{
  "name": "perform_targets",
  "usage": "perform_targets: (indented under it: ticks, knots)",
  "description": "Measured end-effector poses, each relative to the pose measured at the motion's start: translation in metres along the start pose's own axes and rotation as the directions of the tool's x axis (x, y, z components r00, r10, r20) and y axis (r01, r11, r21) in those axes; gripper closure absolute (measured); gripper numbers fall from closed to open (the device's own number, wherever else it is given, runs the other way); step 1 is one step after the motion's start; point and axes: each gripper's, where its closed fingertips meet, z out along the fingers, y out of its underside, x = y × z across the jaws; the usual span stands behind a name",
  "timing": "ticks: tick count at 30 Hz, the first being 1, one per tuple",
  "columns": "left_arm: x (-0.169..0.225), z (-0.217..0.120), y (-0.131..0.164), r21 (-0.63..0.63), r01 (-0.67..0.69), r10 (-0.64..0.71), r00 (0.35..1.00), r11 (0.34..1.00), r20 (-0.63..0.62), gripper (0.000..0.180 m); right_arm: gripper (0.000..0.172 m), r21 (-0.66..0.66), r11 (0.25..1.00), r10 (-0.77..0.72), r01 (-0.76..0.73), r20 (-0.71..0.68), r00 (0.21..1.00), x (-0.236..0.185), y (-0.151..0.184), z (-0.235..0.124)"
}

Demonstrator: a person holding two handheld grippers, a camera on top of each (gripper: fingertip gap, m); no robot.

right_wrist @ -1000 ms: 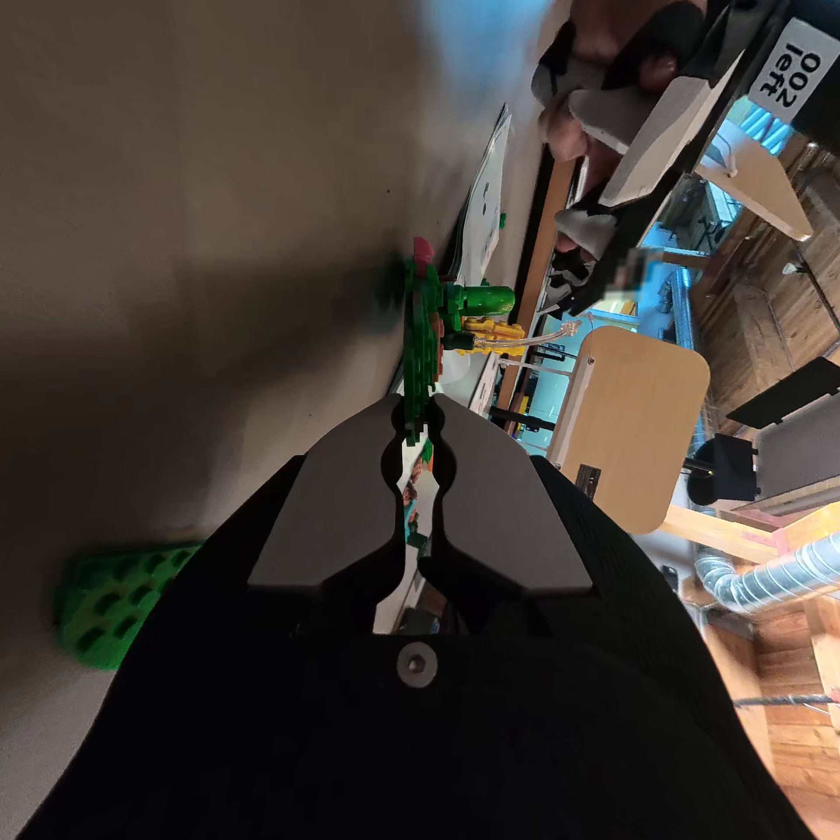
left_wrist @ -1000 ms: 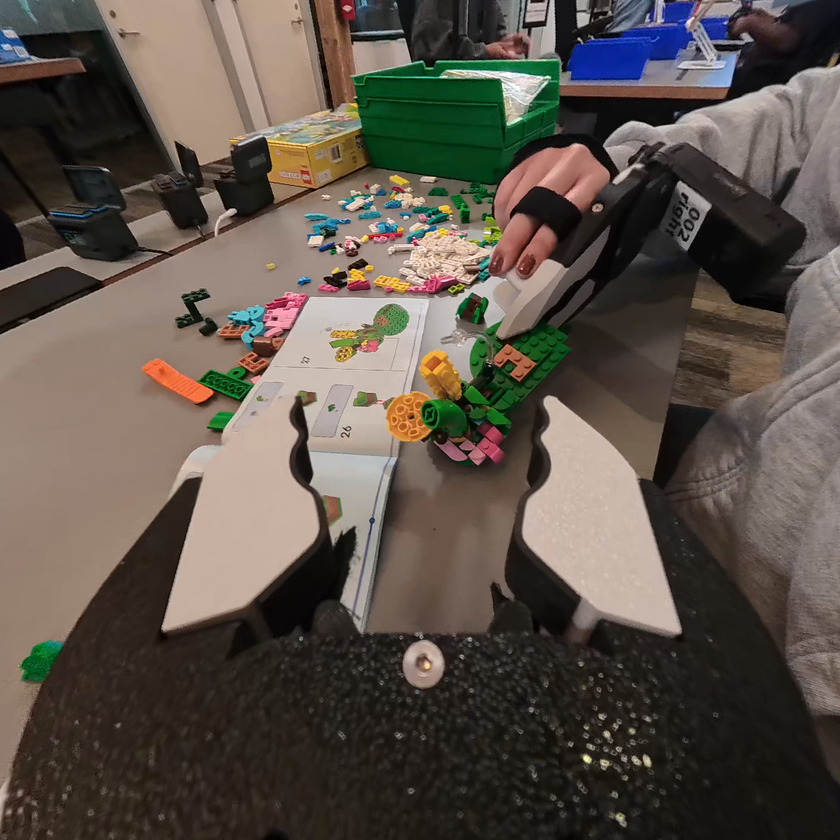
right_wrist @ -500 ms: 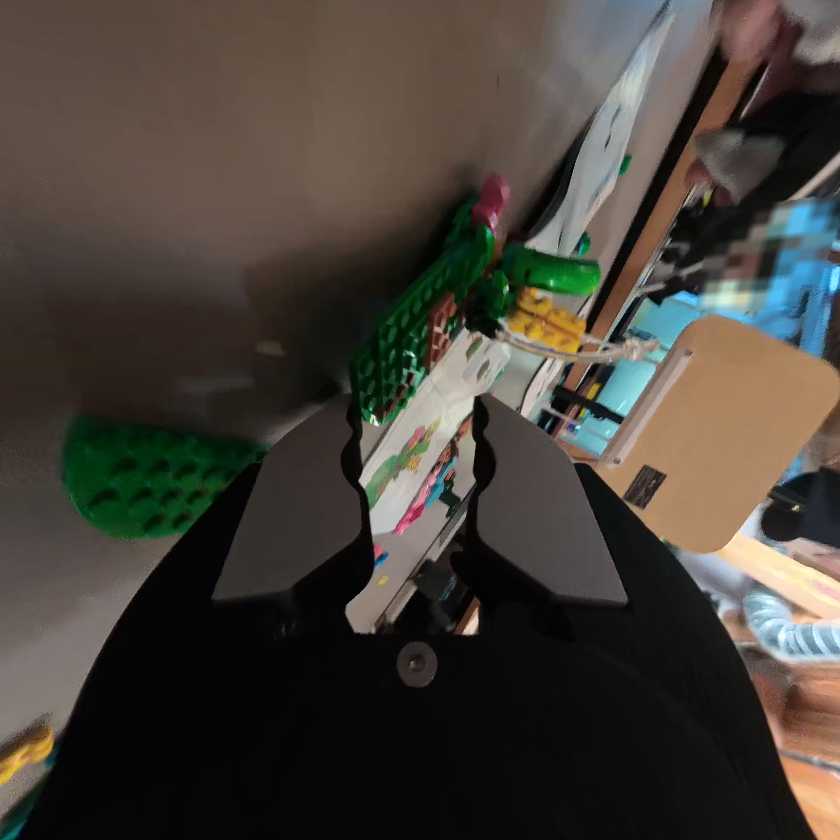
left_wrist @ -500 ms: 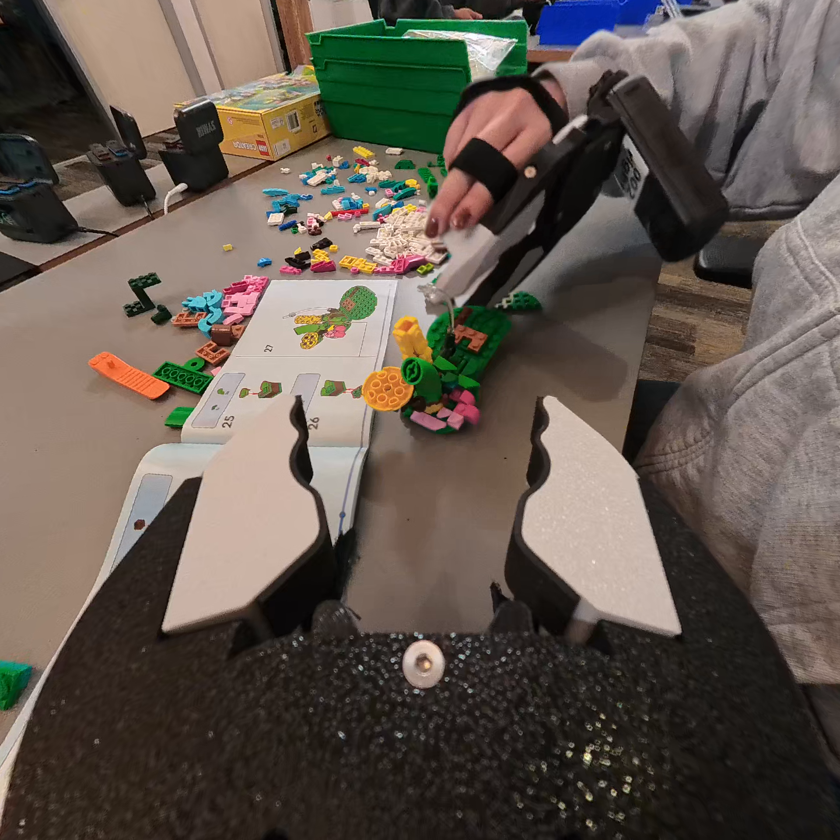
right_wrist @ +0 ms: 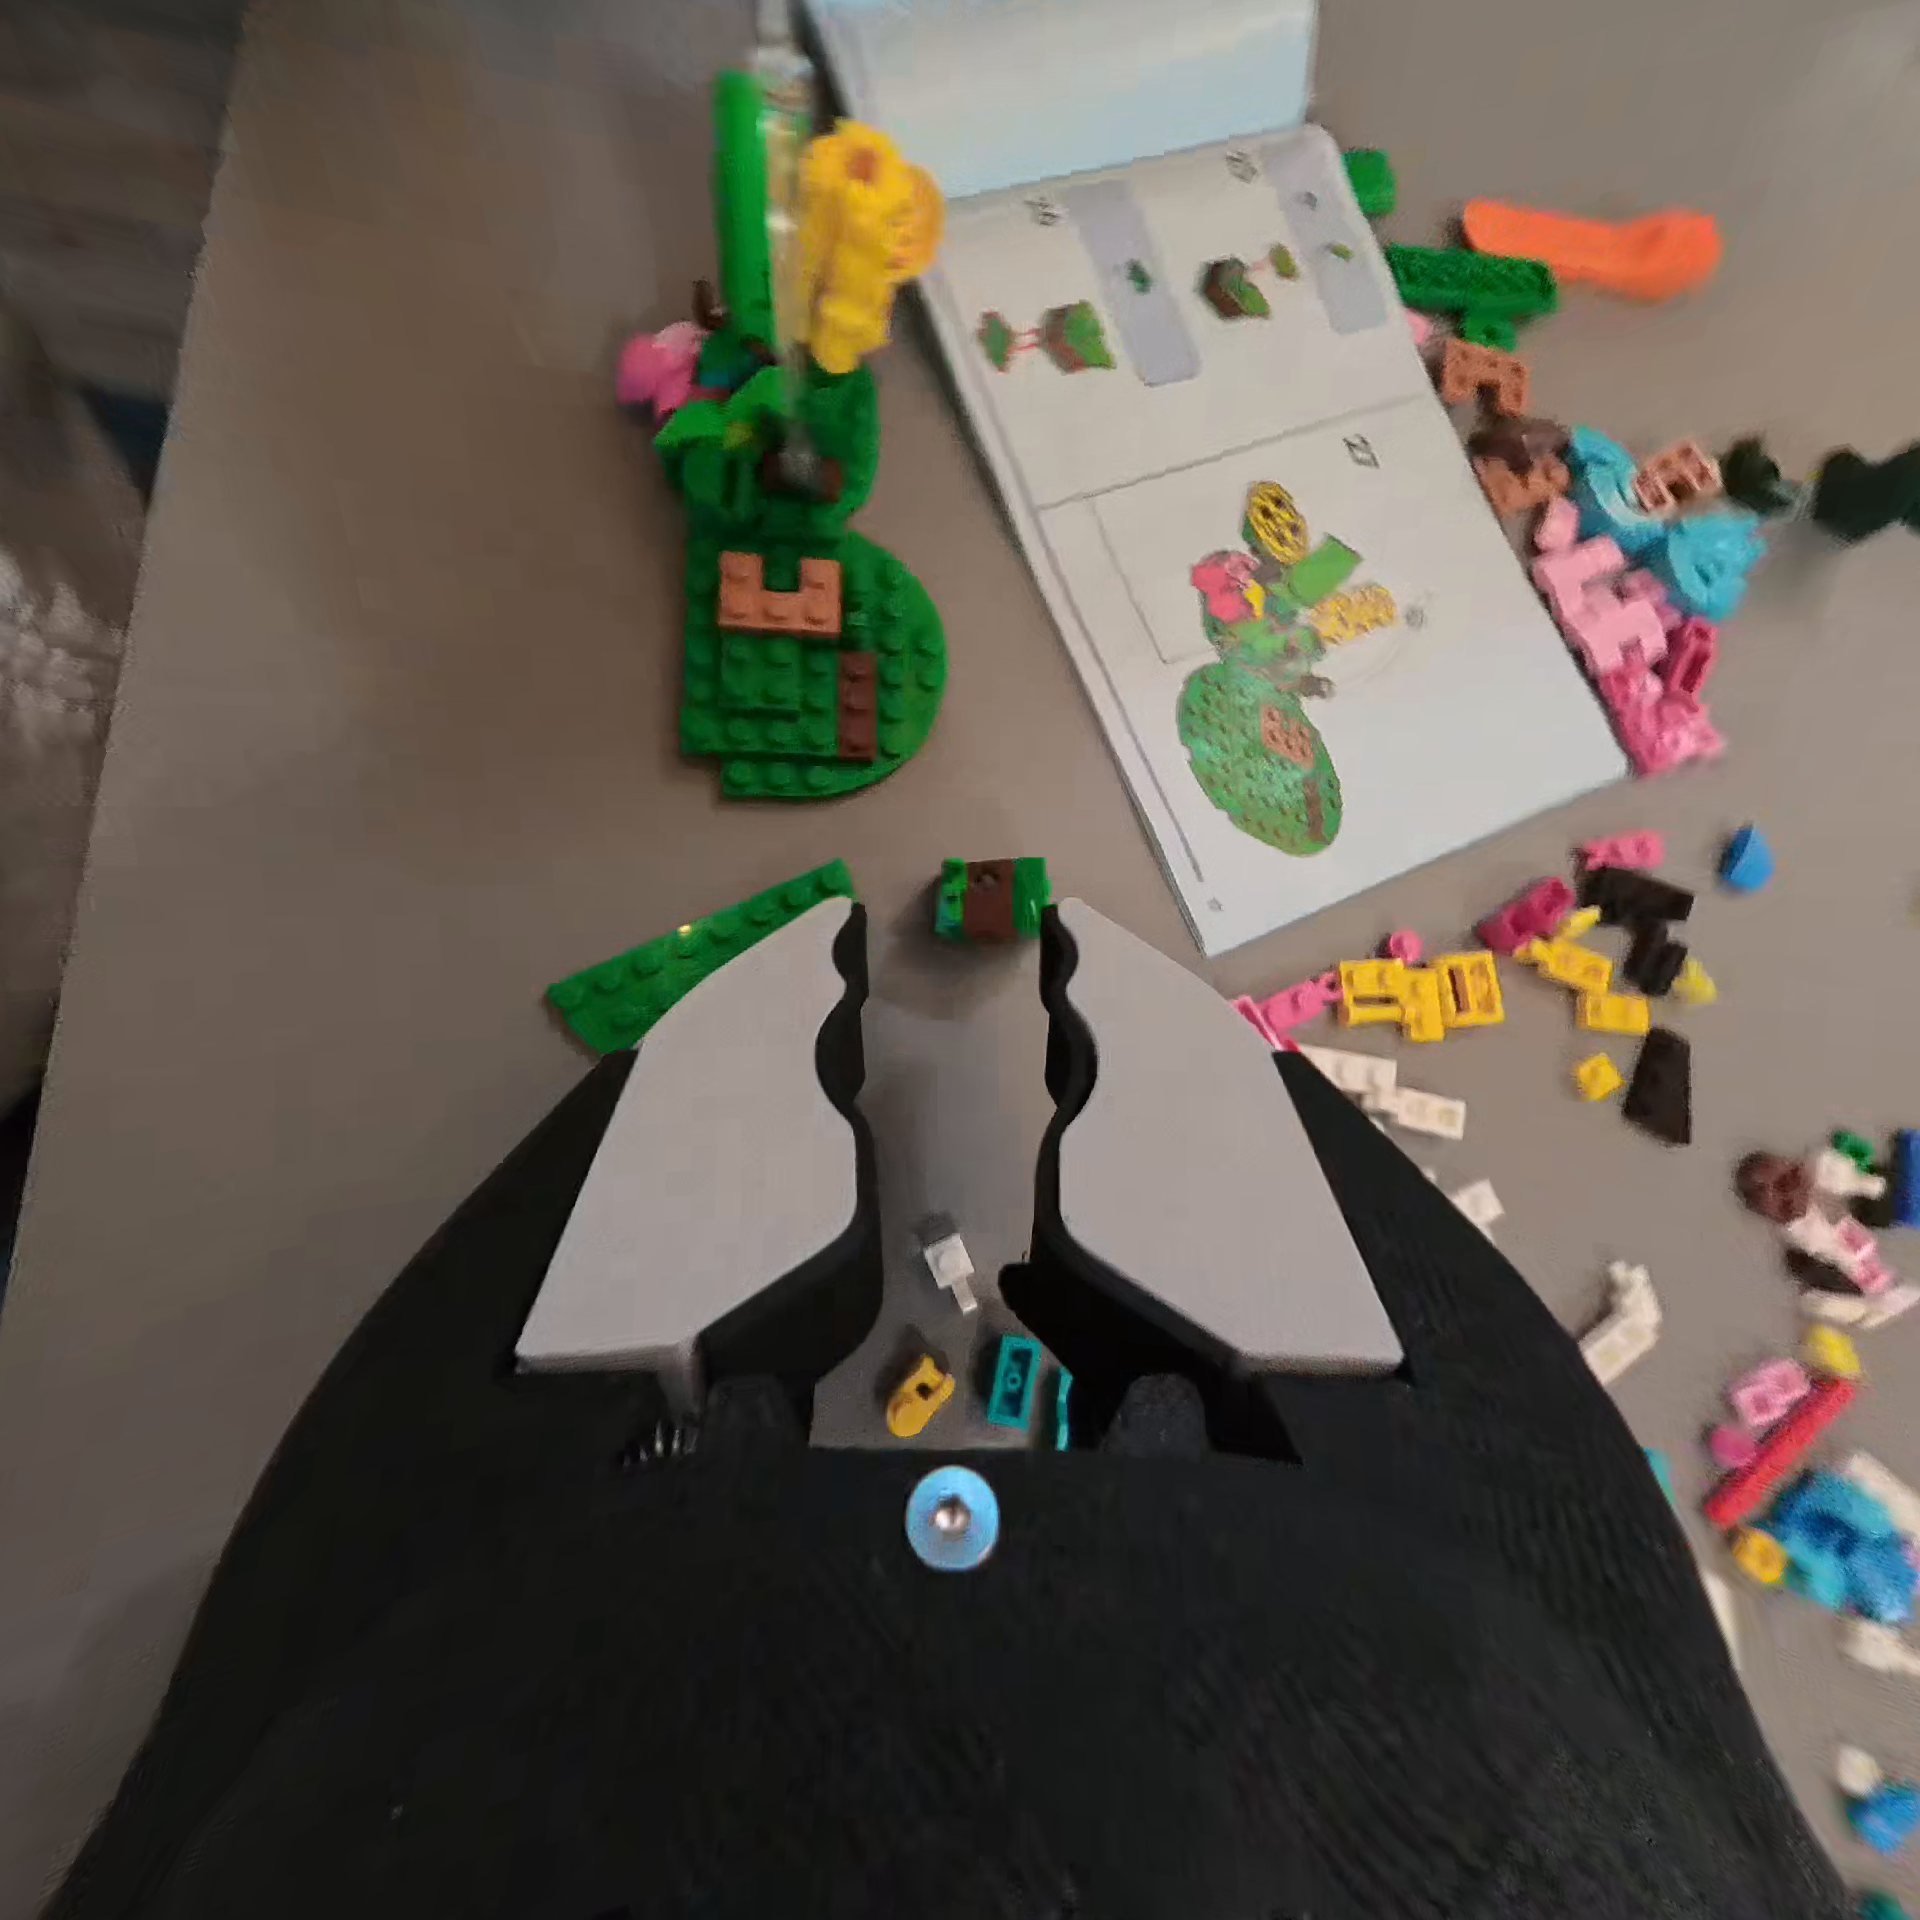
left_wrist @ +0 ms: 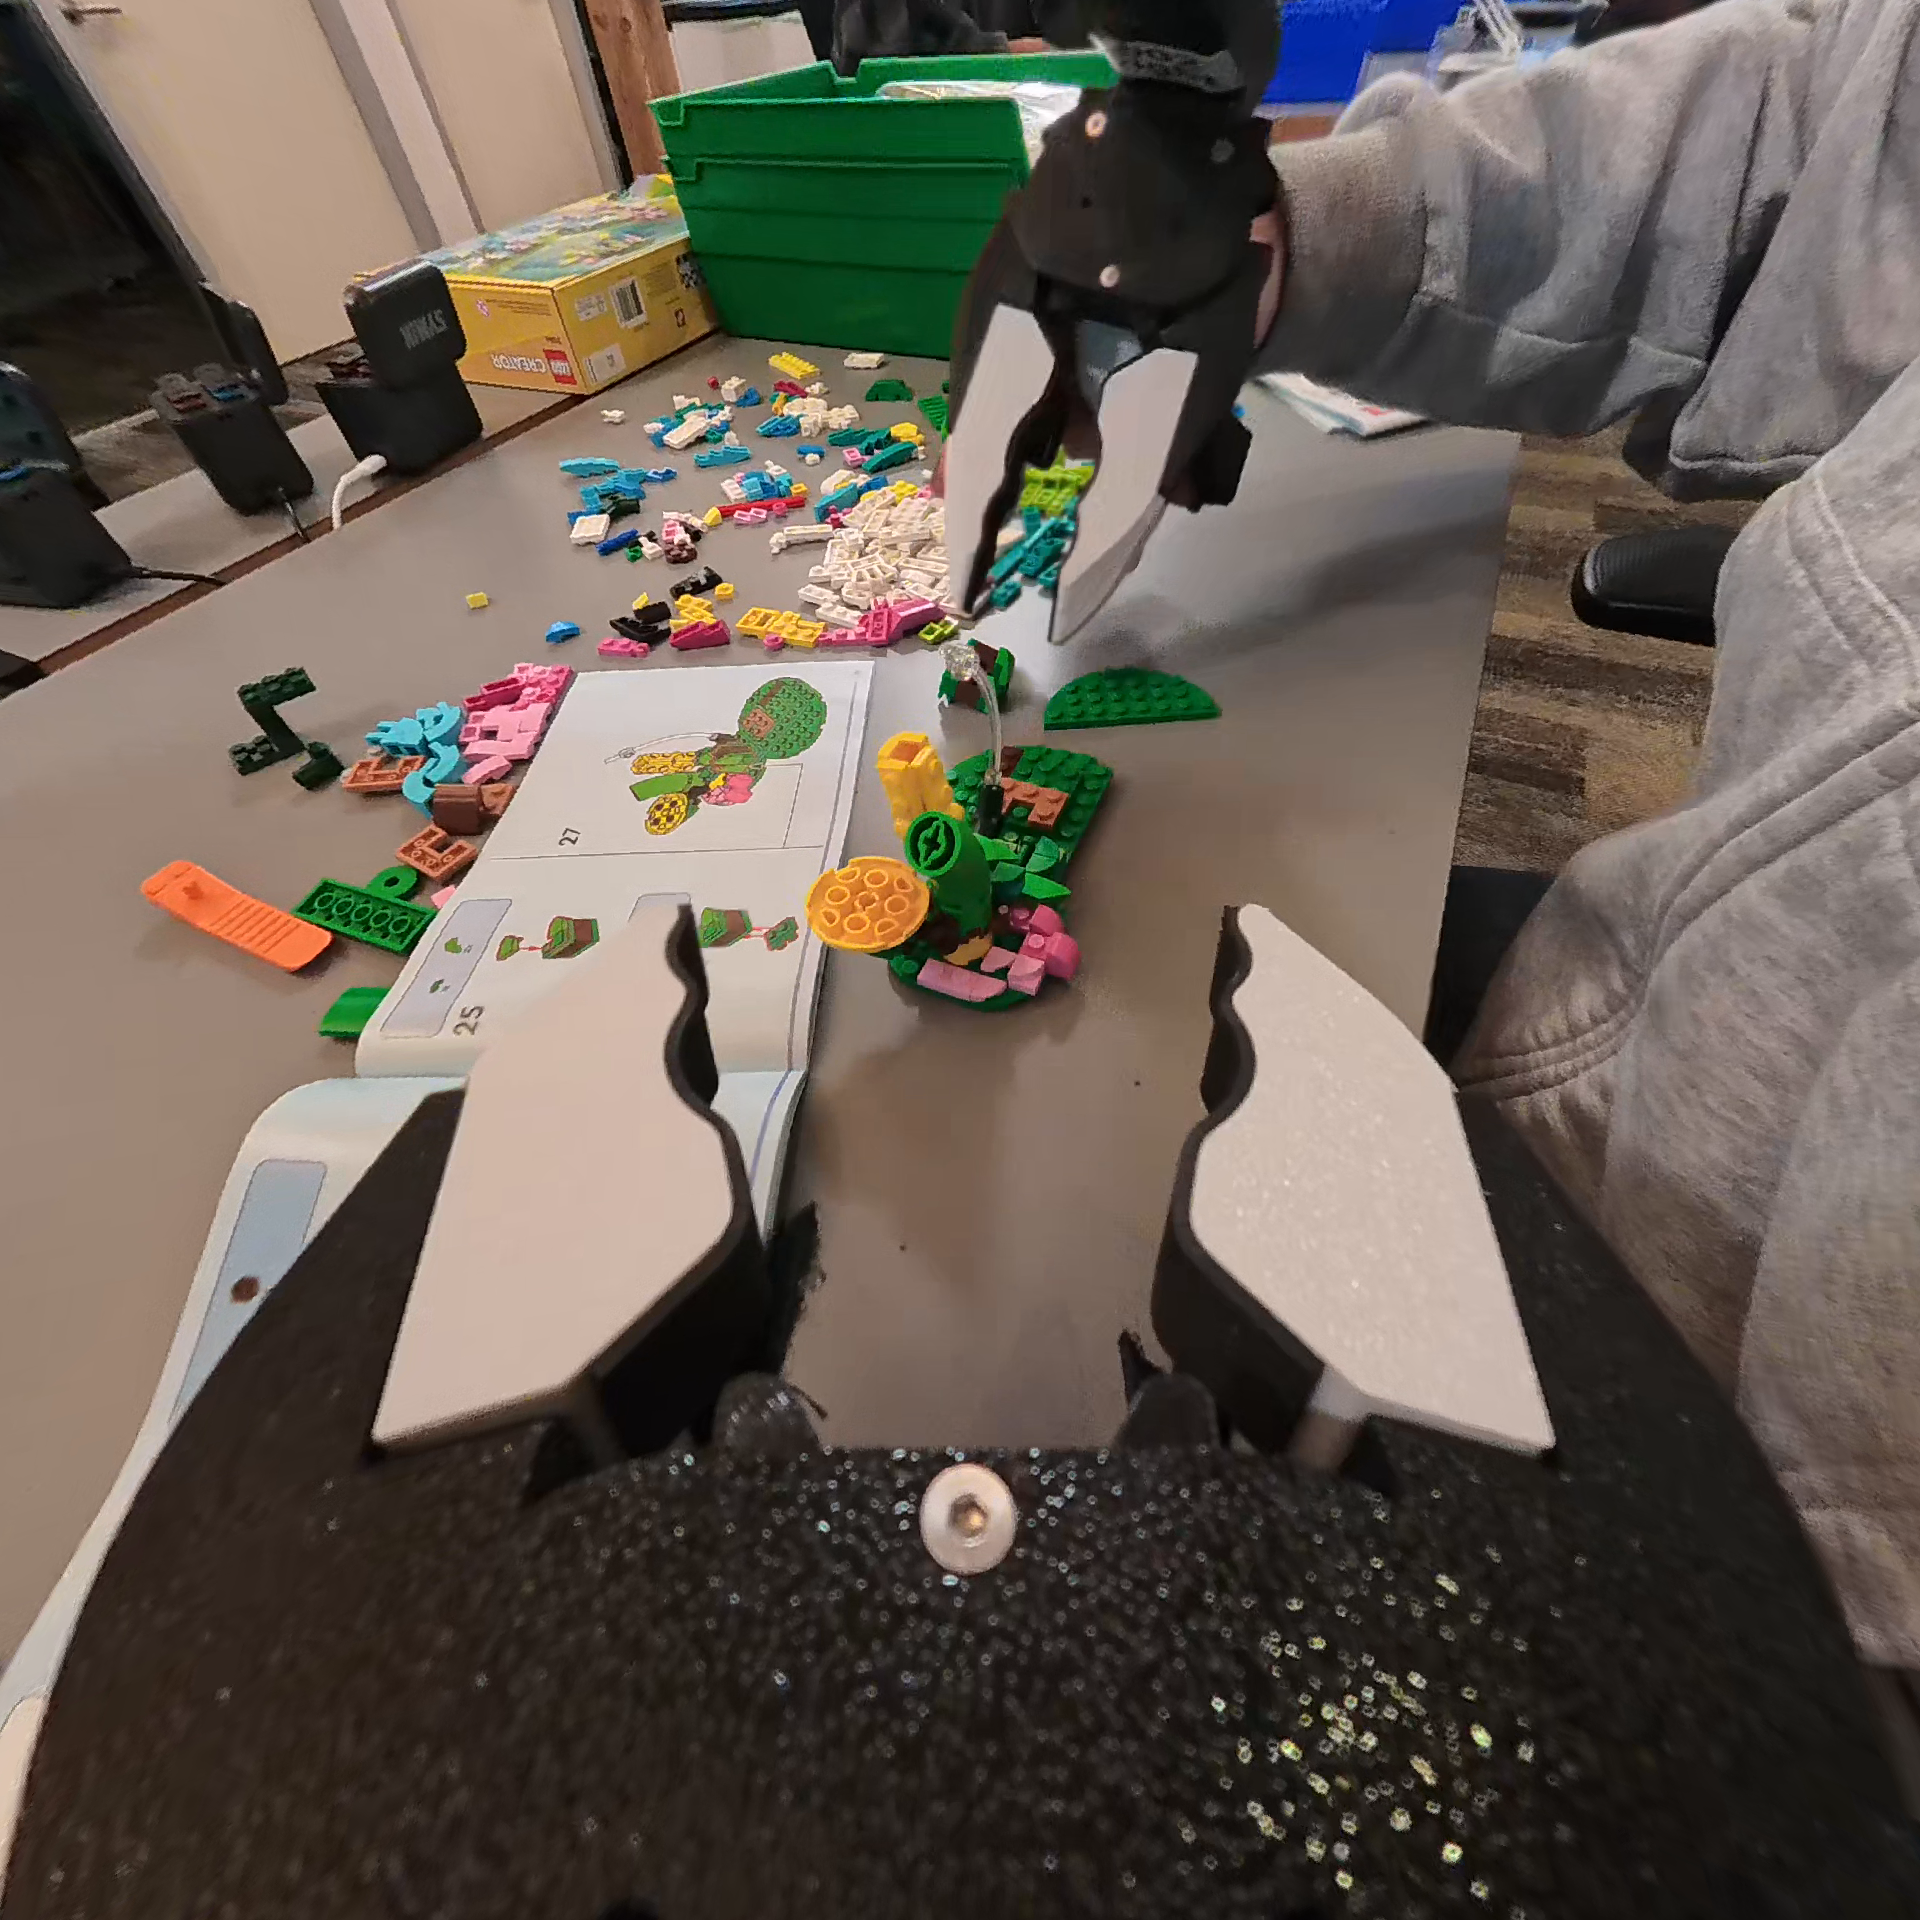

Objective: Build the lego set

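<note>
The brick model [left_wrist: 992, 873] stands just right of the open booklet [left_wrist: 665, 831]. The right gripper [right_wrist: 951, 914] hovers partly open and empty over a small green-brown block [right_wrist: 992, 899] just beyond the model, a half-round green plate [right_wrist: 686, 961] beside it. The left gripper [left_wrist: 956, 925] waits wide open and empty on the model's near side.

Work surface: a grey table [left_wrist: 187, 1049] with a matte top, evenly lit, with soft shadows. A second, lower grey surface [left_wrist: 156, 509] adjoins its far left edge. Floor: patterned brown carpet [left_wrist: 1621, 675] to the right of the table. A black chair seat [left_wrist: 1652, 582] stands on this carpet. Background: pale panelled walls [left_wrist: 488, 135] and a vertical wooden post [left_wrist: 623, 73].
</note>
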Motion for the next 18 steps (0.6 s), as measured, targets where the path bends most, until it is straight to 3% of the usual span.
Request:
perform_targets:
  ticks: [7, 11, 13, 18]
  knots:
    - [0.005, 0.012, 0.003, -0.033, -0.013, 0.012, 1.000, 0.999, -0.018, 0.088, 0.141, 0.012, 0.997, 0.070, -0.071, 0.035, 0.997, 0.006, 0.006, 0.016]
    - [0.006, 0.015, 0.002, -0.030, -0.029, 0.029, 1.000, 0.999, -0.009, 0.089, 0.163, 0.037, 0.999, 0.039, -0.039, 0.008, 0.999, 0.009, 0.002, 0.015]
    - [0.006, 0.016, 0.005, -0.042, -0.037, 0.037, 0.999, 0.998, -0.001, 0.090, 0.165, 0.049, 0.999, 0.016, -0.015, -0.015, 1.000, 0.010, 0.001, 0.014]
    - [0.005, 0.019, 0.012, -0.091, -0.039, 0.040, 0.999, 0.995, 0.012, 0.090, 0.143, 0.019, 0.994, 0.110, -0.109, -0.068, 0.992, 0.011, 0.006, 0.006]
